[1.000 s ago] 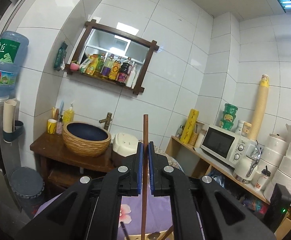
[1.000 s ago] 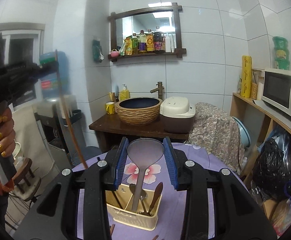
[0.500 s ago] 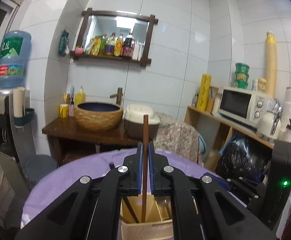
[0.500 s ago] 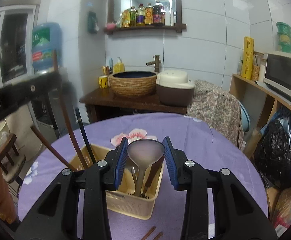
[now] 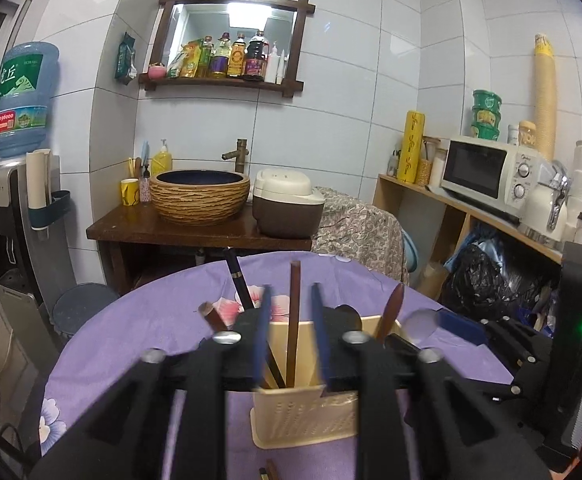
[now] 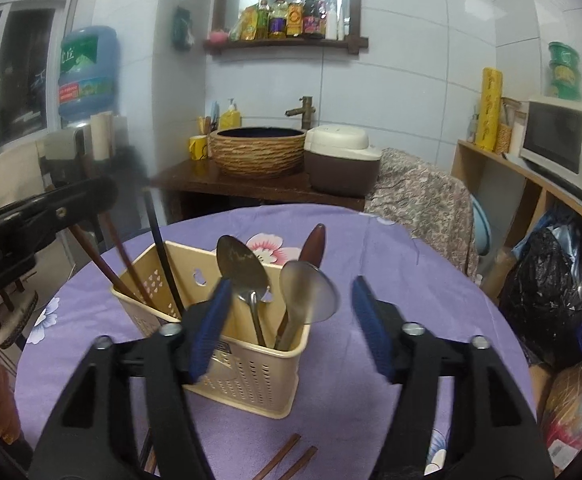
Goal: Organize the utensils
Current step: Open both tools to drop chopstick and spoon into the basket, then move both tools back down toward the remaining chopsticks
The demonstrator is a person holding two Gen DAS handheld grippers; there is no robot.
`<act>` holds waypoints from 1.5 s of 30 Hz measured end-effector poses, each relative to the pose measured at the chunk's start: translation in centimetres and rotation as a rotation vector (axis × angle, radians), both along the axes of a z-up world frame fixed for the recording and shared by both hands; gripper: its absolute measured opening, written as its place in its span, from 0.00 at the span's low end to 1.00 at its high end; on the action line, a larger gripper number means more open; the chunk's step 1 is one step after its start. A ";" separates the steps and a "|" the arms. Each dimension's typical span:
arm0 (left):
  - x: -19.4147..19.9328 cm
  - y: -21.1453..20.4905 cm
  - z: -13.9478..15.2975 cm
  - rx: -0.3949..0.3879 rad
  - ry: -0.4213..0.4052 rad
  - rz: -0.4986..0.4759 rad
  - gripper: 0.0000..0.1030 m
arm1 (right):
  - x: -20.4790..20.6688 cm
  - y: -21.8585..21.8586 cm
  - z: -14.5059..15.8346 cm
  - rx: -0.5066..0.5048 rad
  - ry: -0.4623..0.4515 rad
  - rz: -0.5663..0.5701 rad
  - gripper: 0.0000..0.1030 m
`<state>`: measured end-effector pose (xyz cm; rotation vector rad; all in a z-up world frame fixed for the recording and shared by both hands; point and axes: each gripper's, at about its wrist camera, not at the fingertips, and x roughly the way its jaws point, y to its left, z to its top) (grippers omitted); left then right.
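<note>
Chopsticks are standing in the left compartment of the cream holder (image 6: 247,372) near the table's (image 6: 391,240) middle, where the left gripper (image 5: 289,334) has just been opening, its fingers spreading clear of 1 brown chopstick (image 5: 293,320). Rightward, the right gripper (image 6: 291,332) is likewise releasing the round metal spoon (image 6: 307,298), now leaning among 2 others.
</note>
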<state>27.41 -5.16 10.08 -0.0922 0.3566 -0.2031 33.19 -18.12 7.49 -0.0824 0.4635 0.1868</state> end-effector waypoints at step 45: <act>-11.9 6.6 -14.4 0.046 0.343 0.069 0.87 | -12.9 1.6 -14.2 -0.111 0.502 -0.133 0.94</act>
